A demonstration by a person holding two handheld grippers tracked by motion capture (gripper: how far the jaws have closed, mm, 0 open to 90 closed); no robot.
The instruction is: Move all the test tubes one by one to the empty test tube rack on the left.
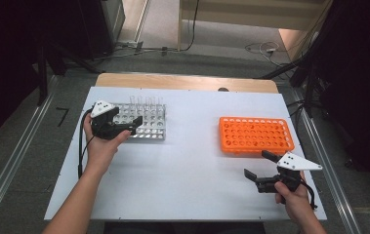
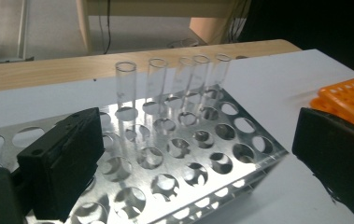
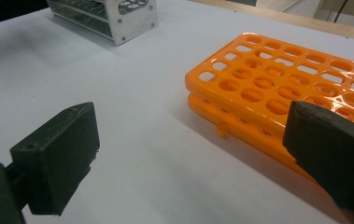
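Test tubes (image 2: 126,86) stand in the metal rack's (image 1: 149,127) back row, left of the plastic rack (image 1: 256,135).

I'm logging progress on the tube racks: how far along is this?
Nothing looks moved yet: five glass test tubes stand in the back row of the metal rack, and the orange rack has no tubes in its holes. In hand: nothing; the left tool is open at the metal rack, and the right tool is open beside the orange rack. Any transfer of tubes still lies ahead.
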